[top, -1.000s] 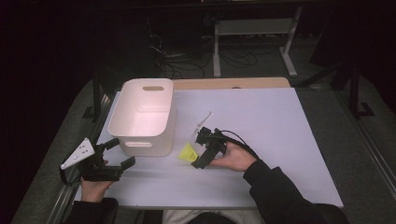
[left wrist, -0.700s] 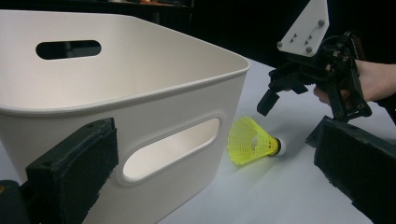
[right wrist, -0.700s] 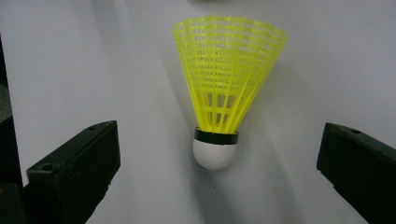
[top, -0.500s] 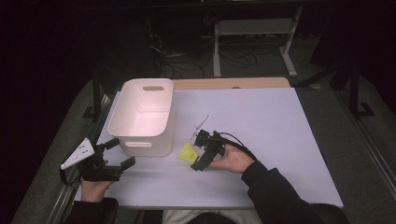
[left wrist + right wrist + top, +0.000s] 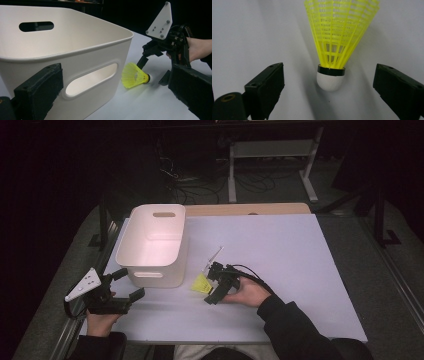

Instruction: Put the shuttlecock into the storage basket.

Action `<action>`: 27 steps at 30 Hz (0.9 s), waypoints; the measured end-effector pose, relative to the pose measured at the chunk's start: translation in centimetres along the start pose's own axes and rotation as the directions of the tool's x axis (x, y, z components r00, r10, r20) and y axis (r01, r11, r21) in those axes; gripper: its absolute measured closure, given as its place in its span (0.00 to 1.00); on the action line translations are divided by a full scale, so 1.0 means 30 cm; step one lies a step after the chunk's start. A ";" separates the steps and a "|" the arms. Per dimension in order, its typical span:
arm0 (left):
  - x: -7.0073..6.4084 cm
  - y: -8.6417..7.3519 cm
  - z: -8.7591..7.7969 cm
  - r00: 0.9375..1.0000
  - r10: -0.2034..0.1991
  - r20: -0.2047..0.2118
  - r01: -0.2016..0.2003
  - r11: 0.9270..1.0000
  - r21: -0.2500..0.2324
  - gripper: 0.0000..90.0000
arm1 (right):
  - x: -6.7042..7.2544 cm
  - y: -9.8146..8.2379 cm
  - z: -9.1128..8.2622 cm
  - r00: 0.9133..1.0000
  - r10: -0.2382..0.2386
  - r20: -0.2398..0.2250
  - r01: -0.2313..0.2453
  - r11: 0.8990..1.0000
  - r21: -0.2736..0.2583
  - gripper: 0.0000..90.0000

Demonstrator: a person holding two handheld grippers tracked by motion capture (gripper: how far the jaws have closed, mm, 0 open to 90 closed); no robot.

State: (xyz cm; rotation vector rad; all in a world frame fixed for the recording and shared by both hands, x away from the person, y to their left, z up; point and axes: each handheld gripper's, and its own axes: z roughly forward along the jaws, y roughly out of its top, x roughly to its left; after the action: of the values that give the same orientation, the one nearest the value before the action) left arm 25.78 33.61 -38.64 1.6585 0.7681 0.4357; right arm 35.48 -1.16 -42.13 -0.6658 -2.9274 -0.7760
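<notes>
A yellow shuttlecock lies on its side on the white table, just in front of the white bin. My right gripper points at its white cork end. Its jaws stand on either side of the cork without touching it, and they have just been closing. My left gripper is held at the front left, open, aimed at the bin's near wall with nothing between its jaws.
The bin is empty and has handle slots in its end walls. A wooden strip runs along the table's far edge. Beyond it stand a metal frame and floor cables in the dark.
The right gripper has shifted only slightly beside the shuttlecock. The shuttlecock, the bin and the left gripper have stayed where they were.
</notes>
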 end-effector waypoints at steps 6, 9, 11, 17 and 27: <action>0.000 0.000 0.000 1.000 -0.001 0.000 0.001 1.000 0.000 0.00 | 0.003 -0.004 0.004 1.000 -0.010 -0.004 0.010 1.000 -0.016 0.27; 0.000 0.000 0.001 1.000 -0.001 0.001 0.001 1.000 0.000 0.00 | 0.004 -0.005 0.002 1.000 -0.009 -0.012 0.009 0.999 -0.030 0.33; 0.000 0.000 0.001 1.000 0.000 0.001 0.000 1.000 0.000 0.00 | 0.004 -0.006 0.000 1.000 -0.009 -0.014 0.009 0.999 -0.041 0.36; 0.000 0.000 0.001 1.000 -0.001 0.000 0.001 1.000 0.001 0.00 | -0.001 -0.014 0.001 1.000 -0.006 -0.021 0.005 0.999 -0.052 0.42; 0.000 0.000 0.001 1.000 0.000 0.000 0.000 1.000 0.001 0.00 | -0.006 -0.025 0.004 1.000 0.009 -0.011 -0.010 0.998 -0.067 0.58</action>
State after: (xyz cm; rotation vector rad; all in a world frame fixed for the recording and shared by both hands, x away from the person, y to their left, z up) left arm 25.80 33.59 -38.66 1.6592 0.7689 0.4352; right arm 35.35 -1.75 -42.62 -0.6775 -2.8983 -0.8783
